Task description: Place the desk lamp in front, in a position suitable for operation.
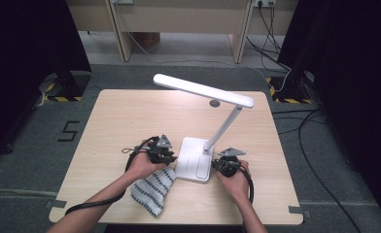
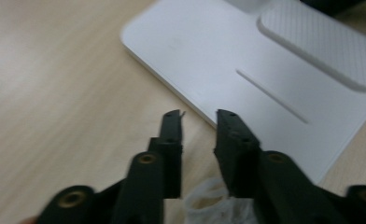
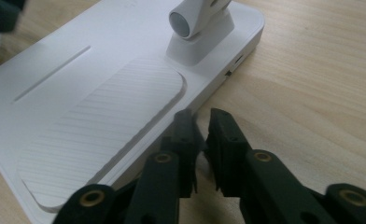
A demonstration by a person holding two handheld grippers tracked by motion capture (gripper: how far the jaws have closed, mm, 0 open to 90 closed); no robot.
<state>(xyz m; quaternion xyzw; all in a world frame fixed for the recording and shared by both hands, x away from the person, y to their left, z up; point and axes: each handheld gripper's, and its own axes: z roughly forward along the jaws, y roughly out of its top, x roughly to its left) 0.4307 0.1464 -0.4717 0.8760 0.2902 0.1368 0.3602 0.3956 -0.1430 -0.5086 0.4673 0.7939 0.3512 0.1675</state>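
Note:
A white desk lamp stands on the wooden table, its flat base (image 1: 194,165) between my two grippers and its long head (image 1: 203,91) raised over the tabletop. My left gripper (image 1: 166,156) sits at the base's left edge. In the left gripper view its jaws (image 2: 199,122) stand apart with nothing between them, just short of the base (image 2: 228,60). A striped cloth (image 1: 152,190) lies under my left hand. My right gripper (image 1: 220,165) is at the base's right edge. Its jaws (image 3: 200,119) show a narrow empty gap beside the ribbed pad (image 3: 106,126).
The lamp's arm (image 1: 222,128) slants up from the base's right rear corner. A small round grey disc (image 1: 215,103) sits in the tabletop behind it. Bare wood stretches to the left and far side. Cables (image 1: 310,145) run over the floor at the right.

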